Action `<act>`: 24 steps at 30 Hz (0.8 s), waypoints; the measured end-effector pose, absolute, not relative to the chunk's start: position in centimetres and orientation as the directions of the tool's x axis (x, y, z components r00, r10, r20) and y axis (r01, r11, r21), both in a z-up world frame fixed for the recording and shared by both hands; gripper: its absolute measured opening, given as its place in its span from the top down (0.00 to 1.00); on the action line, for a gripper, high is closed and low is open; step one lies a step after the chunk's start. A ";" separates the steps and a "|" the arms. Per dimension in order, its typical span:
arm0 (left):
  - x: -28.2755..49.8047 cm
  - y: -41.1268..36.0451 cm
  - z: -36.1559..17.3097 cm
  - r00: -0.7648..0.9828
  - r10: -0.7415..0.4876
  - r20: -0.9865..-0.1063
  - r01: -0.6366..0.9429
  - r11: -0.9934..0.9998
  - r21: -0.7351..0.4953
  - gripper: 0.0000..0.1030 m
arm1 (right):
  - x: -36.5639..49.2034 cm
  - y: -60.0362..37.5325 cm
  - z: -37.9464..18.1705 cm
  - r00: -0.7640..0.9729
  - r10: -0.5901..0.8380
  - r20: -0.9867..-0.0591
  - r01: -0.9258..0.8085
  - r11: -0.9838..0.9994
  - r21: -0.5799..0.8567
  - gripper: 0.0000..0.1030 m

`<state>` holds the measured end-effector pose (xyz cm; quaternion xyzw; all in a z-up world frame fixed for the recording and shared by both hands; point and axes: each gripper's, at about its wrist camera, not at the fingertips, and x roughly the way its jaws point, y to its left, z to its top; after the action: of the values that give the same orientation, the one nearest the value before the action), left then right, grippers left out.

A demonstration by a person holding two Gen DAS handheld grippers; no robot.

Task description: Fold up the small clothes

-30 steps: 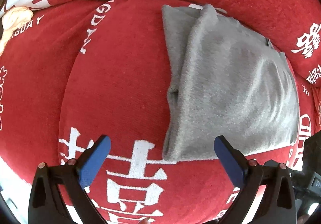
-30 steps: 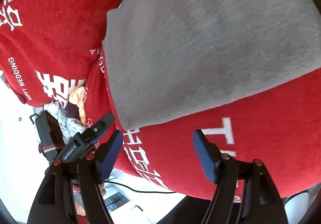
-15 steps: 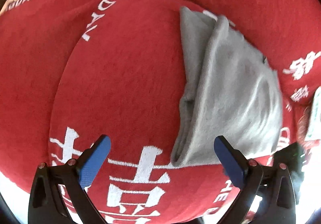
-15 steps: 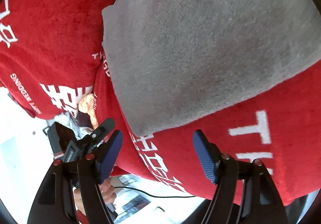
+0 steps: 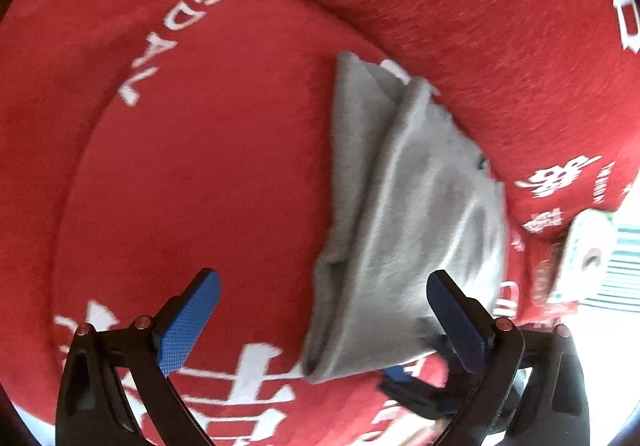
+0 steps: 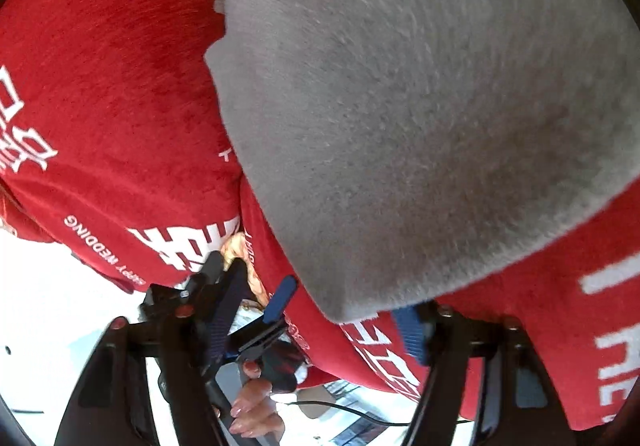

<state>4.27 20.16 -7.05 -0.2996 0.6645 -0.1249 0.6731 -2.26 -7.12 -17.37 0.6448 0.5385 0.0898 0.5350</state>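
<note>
A grey folded garment (image 5: 420, 206) lies on the red seat cushion (image 5: 200, 166) with white lettering. My left gripper (image 5: 324, 306) is open, and the garment's near corner sits between its fingers, closer to the right pad (image 5: 456, 318). In the right wrist view the garment (image 6: 420, 106) fills the upper right. My right gripper (image 6: 320, 322) is closing, with the garment's near corner (image 6: 348, 306) between its pads; no pad visibly presses the cloth. The right gripper (image 5: 404, 378) also shows just below that corner in the left wrist view. The left gripper (image 6: 280, 298) sits close beside the right one.
A red back cushion (image 5: 480, 26) rises behind the garment. A white packet (image 5: 580, 258) lies at the right end of the seat. Beyond the seat's front edge are a pale floor (image 6: 48, 306), a black cable (image 6: 340, 406), and a person's hand (image 6: 256, 402) on the left gripper.
Both views have closed in on the garment's near corner. The right gripper has come into the left wrist view at that corner, and its jaws have narrowed. The left jaws stay wide.
</note>
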 end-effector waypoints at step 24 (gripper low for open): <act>12.0 9.5 -9.7 -0.053 -0.677 -0.734 -0.045 0.736 -0.676 0.37 | 0.6 -6.8 -12.8 0.270 0.868 -0.416 0.412 0.286 0.865 0.88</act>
<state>11.95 9.51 -9.74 -0.2649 0.6816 -0.2491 0.6350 0.63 -6.77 -12.83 0.5621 0.5696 0.2020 0.5646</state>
